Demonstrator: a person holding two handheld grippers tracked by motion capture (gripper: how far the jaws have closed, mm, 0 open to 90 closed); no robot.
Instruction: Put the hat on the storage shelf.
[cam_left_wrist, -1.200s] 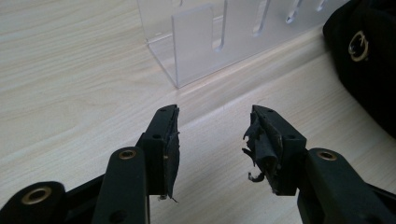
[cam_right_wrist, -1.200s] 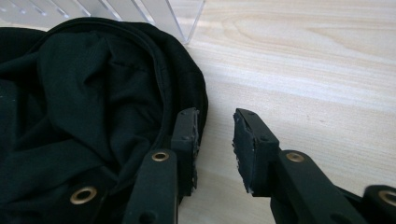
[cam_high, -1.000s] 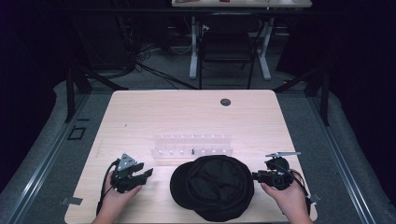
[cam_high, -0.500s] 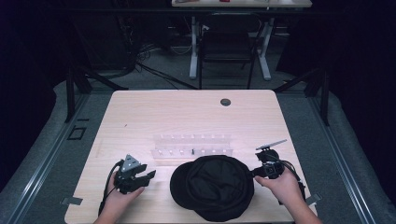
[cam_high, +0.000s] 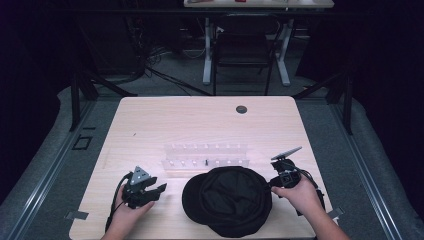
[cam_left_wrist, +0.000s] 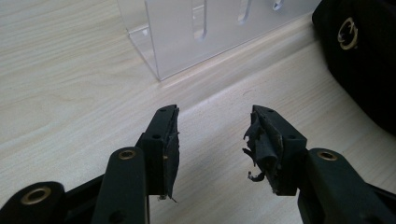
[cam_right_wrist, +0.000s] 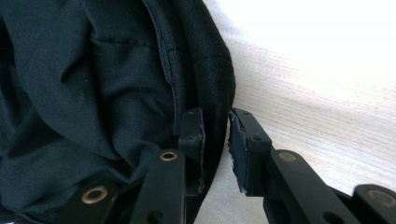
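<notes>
- From the high view I get a worktop (cam_high: 210, 125) lit evenly from above, while the room around it falls to near black.
- The black cap (cam_high: 227, 200) soaks up the light there; I can barely make out its folds.
- In the right gripper view the wood blows out to white glare at the upper right, though the cap's seams stay sharp.
- The left gripper view is bright and crisp, with soft shadows under the fingers (cam_left_wrist: 163, 140).

On the desk (cam_high: 150, 125) the cap (cam_high: 227, 200) lies near the front edge, with the clear rack (cam_high: 206, 156) just behind it. The left claw (cam_high: 156, 192) sits left of the cap, apart from it. The right claw (cam_high: 272, 184) is at the cap's right rim, which passes between its jaws.
</notes>
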